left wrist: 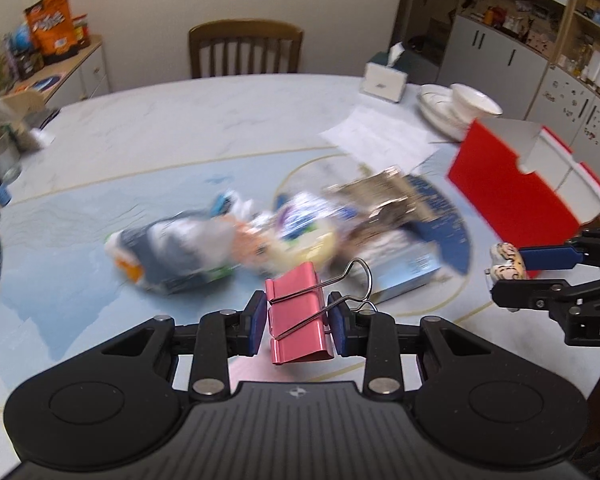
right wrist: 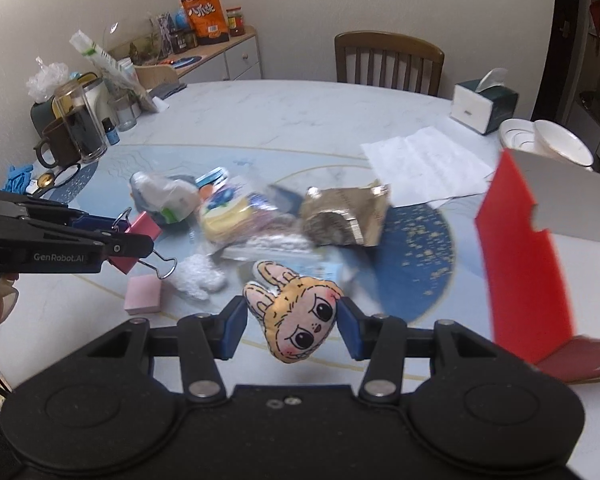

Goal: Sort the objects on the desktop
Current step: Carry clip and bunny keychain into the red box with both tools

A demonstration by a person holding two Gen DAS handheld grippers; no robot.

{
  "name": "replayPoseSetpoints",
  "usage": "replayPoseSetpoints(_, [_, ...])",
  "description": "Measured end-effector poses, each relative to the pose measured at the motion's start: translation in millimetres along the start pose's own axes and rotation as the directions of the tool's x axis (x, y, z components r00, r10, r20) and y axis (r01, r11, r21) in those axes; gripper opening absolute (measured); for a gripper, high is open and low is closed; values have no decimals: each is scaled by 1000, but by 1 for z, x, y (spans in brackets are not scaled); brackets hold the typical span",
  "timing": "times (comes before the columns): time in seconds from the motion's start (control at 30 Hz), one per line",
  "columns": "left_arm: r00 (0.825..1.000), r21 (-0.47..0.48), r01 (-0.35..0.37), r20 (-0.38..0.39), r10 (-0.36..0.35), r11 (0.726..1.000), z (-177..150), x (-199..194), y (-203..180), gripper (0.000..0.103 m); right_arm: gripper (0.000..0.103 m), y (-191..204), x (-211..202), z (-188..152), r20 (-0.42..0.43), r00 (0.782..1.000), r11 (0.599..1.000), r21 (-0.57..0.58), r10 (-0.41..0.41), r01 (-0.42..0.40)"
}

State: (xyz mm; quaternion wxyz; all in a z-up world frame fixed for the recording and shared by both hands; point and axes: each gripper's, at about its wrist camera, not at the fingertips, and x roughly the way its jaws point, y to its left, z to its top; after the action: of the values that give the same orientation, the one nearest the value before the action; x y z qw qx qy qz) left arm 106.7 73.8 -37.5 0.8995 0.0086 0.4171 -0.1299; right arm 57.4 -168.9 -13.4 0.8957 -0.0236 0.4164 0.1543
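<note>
My left gripper [left wrist: 298, 322] is shut on a pink binder clip [left wrist: 300, 316], held above the table with its wire handles sticking up to the right. The same clip [right wrist: 142, 232] shows at the left of the right wrist view in the left gripper [right wrist: 130, 240]. My right gripper [right wrist: 292, 326] is shut on a small plush rabbit-eared face toy [right wrist: 296, 316]; the toy [left wrist: 506, 266] appears at the right edge of the left wrist view. A blurred heap of snack packets [right wrist: 260, 216] lies mid-table. An open red and white box [right wrist: 540, 248] stands to the right.
A pink sticky-note pad [right wrist: 143, 294] and a white fluffy item [right wrist: 200, 276] lie near the front. Papers [right wrist: 424, 168], a tissue box [right wrist: 482, 106] and stacked white bowls [right wrist: 548, 142] are at the far right. Jars and a mug [right wrist: 60, 148] crowd the left edge. A chair [right wrist: 388, 62] stands behind.
</note>
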Motion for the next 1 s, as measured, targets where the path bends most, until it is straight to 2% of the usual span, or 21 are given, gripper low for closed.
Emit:
replayPoseSetpoints(0.5, [991,145,103,73,-114,984,56,15,-134,32,47,-119,-60,4,84,994,995,82,-64,58])
replayPoseSetpoints(0.73, [984,219,146,69,-164,965,76,32,-195,32,47,-176,-74,0,95,985,984,120,-145,133])
replayPoseSetpoints(1.0, [979,304,180,39,-201,936,98,62,-255,32,48,-231,-75,-7,74,978,972,149,-194,181])
